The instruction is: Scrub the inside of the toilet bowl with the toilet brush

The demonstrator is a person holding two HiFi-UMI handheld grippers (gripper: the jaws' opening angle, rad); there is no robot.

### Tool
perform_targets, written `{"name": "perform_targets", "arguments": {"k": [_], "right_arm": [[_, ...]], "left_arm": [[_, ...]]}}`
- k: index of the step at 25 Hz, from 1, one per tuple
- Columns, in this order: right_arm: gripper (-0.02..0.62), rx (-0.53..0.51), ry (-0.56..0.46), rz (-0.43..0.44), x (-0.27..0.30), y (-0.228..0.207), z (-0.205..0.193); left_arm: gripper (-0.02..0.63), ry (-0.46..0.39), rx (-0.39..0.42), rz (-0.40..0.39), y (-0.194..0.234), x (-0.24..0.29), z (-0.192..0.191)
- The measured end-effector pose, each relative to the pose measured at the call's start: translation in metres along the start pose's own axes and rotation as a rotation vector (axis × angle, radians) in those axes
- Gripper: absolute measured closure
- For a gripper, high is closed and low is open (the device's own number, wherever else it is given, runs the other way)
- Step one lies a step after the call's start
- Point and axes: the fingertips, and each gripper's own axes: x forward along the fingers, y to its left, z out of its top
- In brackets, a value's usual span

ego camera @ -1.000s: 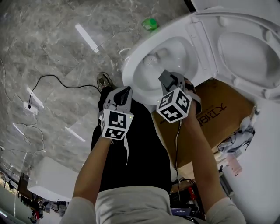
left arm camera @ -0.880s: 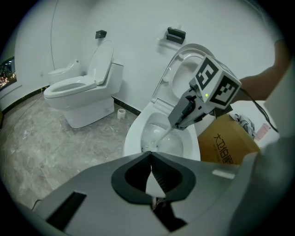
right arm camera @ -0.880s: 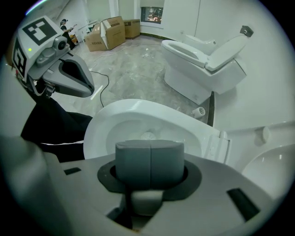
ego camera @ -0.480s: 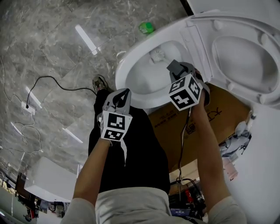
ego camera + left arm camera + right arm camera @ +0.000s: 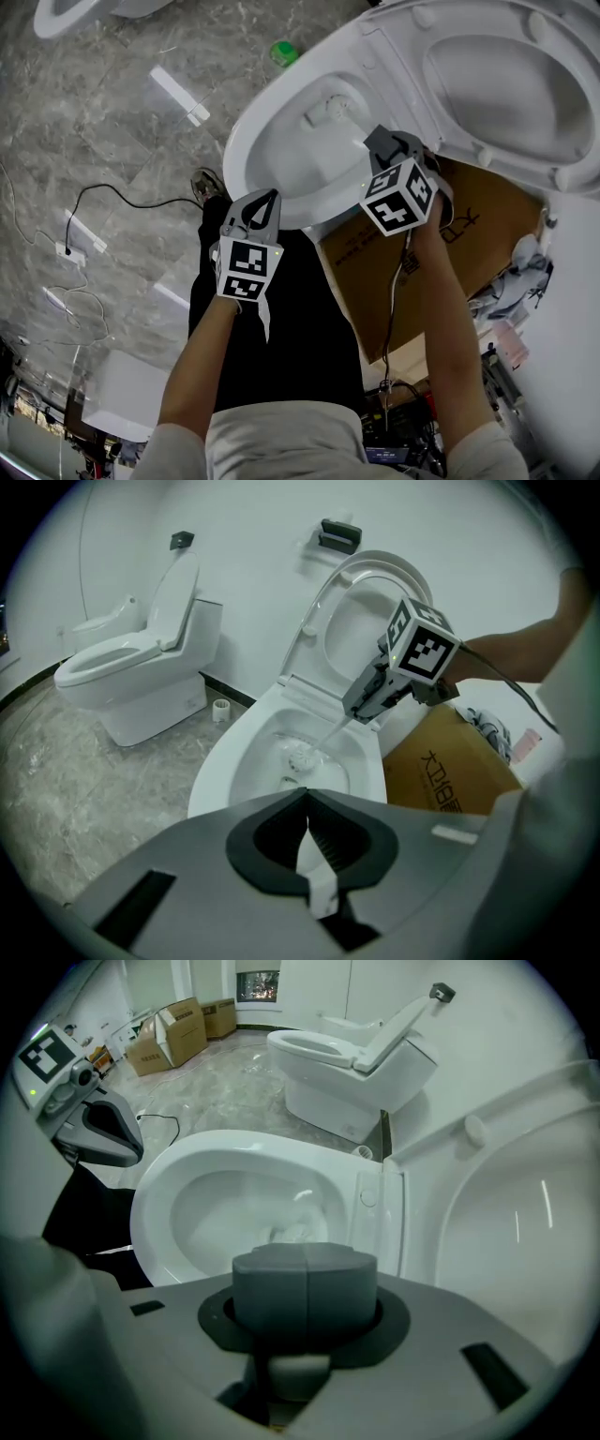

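Note:
The white toilet bowl (image 5: 262,155) stands with its seat and lid (image 5: 506,84) raised. My right gripper (image 5: 382,146) hangs over the bowl's right rim, shut on the toilet brush's clear handle (image 5: 336,731). The white brush head (image 5: 323,111) sits low inside the bowl, toward its back, also seen as the brush head (image 5: 300,755). In the right gripper view the gripper (image 5: 305,1269) hides the handle. My left gripper (image 5: 263,200) is held in front of the bowl's near rim, shut and empty, apart from the toilet; in its own view the left gripper (image 5: 307,819) shows jaws together.
A brown cardboard box (image 5: 469,244) stands against the toilet's right side. A small green object (image 5: 284,53) and a black cable (image 5: 103,197) lie on the marble floor. A second toilet (image 5: 131,667) stands to the left by the wall. My legs (image 5: 281,319) are just before the bowl.
The right gripper has shifted along the bowl's right rim and the brush head has moved toward the back of the bowl. The head view has swung. The left gripper stays shut in place.

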Motion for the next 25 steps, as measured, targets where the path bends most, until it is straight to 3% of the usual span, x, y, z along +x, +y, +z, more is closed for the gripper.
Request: {"name": "perform_targets", "arguments": {"k": [13, 20, 25], "right_arm": [[0.451, 0.053, 0.082, 0.012, -0.011, 0.035, -0.055], [0.451, 0.08, 0.086, 0.079, -0.017, 0.085, -0.053], [0.451, 0.168, 0.048, 0.163, -0.022, 0.132, -0.033]], "left_arm": [[0.597, 0.054, 0.076, -0.082, -0.026, 0.0, -0.004], [0.597, 0.077, 0.09, -0.101, -0.021, -0.01, -0.014], [0.597, 0.085, 0.106, -0.115, -0.012, -0.014, -0.013]]}}
